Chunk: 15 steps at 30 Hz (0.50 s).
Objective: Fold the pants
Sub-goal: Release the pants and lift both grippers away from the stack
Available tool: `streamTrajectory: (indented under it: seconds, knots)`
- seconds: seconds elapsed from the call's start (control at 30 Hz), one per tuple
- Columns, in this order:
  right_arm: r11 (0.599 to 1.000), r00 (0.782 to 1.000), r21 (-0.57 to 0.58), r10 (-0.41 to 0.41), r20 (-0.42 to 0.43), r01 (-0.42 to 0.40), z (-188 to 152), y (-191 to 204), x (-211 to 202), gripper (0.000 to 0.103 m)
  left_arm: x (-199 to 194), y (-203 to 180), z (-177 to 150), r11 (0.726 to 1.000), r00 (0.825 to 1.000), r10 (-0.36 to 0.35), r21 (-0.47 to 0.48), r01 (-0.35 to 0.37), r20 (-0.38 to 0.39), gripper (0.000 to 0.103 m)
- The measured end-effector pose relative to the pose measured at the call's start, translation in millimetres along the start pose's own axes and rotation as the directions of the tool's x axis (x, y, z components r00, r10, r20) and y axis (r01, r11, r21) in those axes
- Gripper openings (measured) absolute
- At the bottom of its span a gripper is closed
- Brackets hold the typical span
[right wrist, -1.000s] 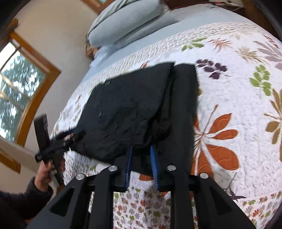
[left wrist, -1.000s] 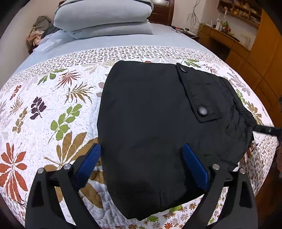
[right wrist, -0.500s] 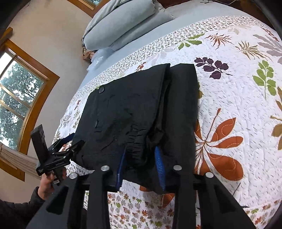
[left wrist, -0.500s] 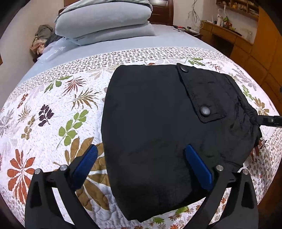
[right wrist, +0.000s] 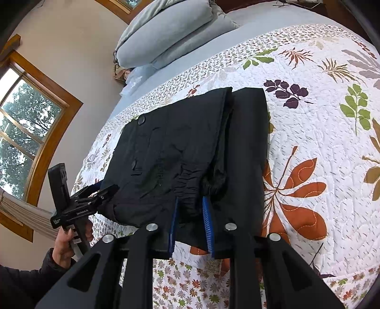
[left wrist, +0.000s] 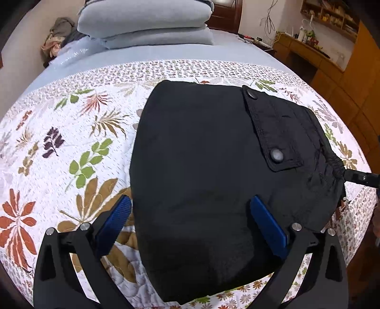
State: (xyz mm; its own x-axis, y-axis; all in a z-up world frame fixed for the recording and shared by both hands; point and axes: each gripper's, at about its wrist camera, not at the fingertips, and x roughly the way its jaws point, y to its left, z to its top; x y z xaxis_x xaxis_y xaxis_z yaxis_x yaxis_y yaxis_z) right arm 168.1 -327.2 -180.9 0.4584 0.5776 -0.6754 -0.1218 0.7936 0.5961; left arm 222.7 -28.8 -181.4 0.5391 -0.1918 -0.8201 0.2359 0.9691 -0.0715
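The black pants (left wrist: 201,171) lie folded into a thick stack on the floral quilt (left wrist: 71,147), a buttoned pocket flap on top. My left gripper (left wrist: 190,206) is open wide, its blue pads straddling the near edge of the stack without pinching it. In the right wrist view the pants (right wrist: 190,147) show their gathered elastic waistband nearest the camera. My right gripper (right wrist: 191,204) has its blue pads a little apart around the waistband edge, not clamped. The left gripper (right wrist: 95,192) also shows at the stack's left edge, held by a hand.
Grey pillows (left wrist: 147,19) are stacked at the head of the bed. A wooden desk and cabinets (left wrist: 332,59) stand to the right. A wood-framed window (right wrist: 28,123) is on the left wall. The quilt's edge drops off just below the pants.
My right gripper's pads have spread apart and let go of the waistband. The left gripper has drawn back slightly and stays open. The folded pants lie still.
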Motion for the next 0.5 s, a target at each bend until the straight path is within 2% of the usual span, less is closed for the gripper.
streamTrajectory:
  seconds: [0.1,0.13,0.2,0.27,0.4,0.5]
  knots:
    - [1.0,1.0,0.003,-0.002,-0.001,0.002,1,2,4,0.033,-3,-2,-1,0.999,0.999,0.031,0.017,-0.031,0.01,0.1]
    - [1.0,1.0,0.004,-0.002,-0.002,0.002,2,4,5,0.039,-4,-3,-1,0.999,0.999,0.038,0.016,-0.038,0.011,0.1]
    - [1.0,1.0,-0.011,-0.015,-0.004,0.015,3,8,10,0.041,-6,-2,-1,0.999,0.999,0.051,0.015,-0.051,0.014,0.1]
    - [0.999,0.999,-0.03,-0.03,-0.012,0.029,4,11,14,0.037,-7,-2,-1,0.998,0.998,0.067,0.011,-0.067,0.015,0.1]
    - [1.0,1.0,-0.024,-0.014,-0.01,0.013,5,9,9,0.02,-10,-1,-2,0.997,0.997,0.078,0.013,-0.078,0.019,0.1]
    - [1.0,1.0,-0.017,0.0,-0.001,-0.001,4,6,3,0.017,-12,-1,-3,0.997,0.996,0.081,0.015,-0.082,0.02,0.1]
